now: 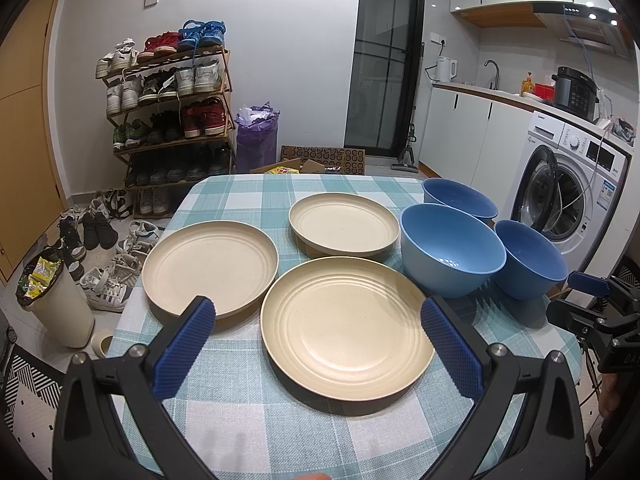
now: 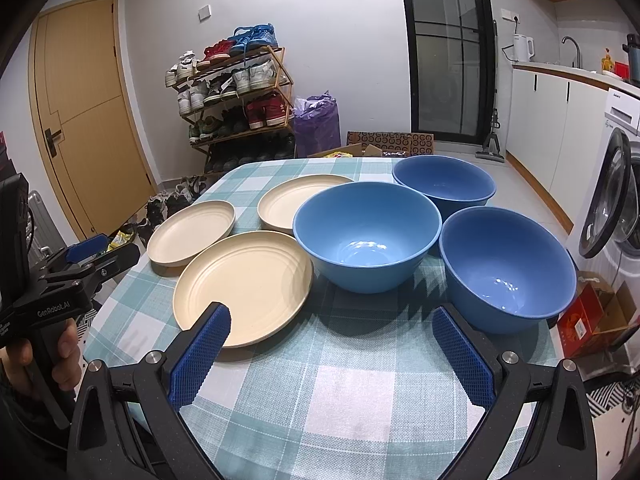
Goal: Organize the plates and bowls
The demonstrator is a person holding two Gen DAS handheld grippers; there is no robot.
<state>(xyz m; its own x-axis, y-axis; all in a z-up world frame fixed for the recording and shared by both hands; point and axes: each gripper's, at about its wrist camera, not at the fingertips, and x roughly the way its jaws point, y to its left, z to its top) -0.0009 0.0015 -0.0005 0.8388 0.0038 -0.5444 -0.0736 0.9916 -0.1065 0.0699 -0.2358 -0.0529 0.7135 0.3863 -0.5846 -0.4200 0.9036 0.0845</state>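
Note:
Three cream plates lie apart on the checked tablecloth: a near plate (image 1: 346,334) (image 2: 244,280), a left plate (image 1: 210,266) (image 2: 191,232) and a far plate (image 1: 344,224) (image 2: 294,206). Three blue bowls stand to their right: a middle bowl (image 1: 452,254) (image 2: 366,236), a far bowl (image 1: 460,198) (image 2: 444,182) and a right bowl (image 1: 530,258) (image 2: 506,268). My left gripper (image 1: 318,322) hangs open over the near plate, holding nothing. My right gripper (image 2: 332,330) is open and empty above the cloth in front of the bowls.
The table (image 1: 248,420) is small, with its edges close on all sides. A shoe rack (image 1: 168,120) and loose shoes stand far left, a bin (image 1: 60,300) on the floor at left, and a washing machine (image 1: 568,192) at right. A hand (image 2: 24,360) holds the left gripper.

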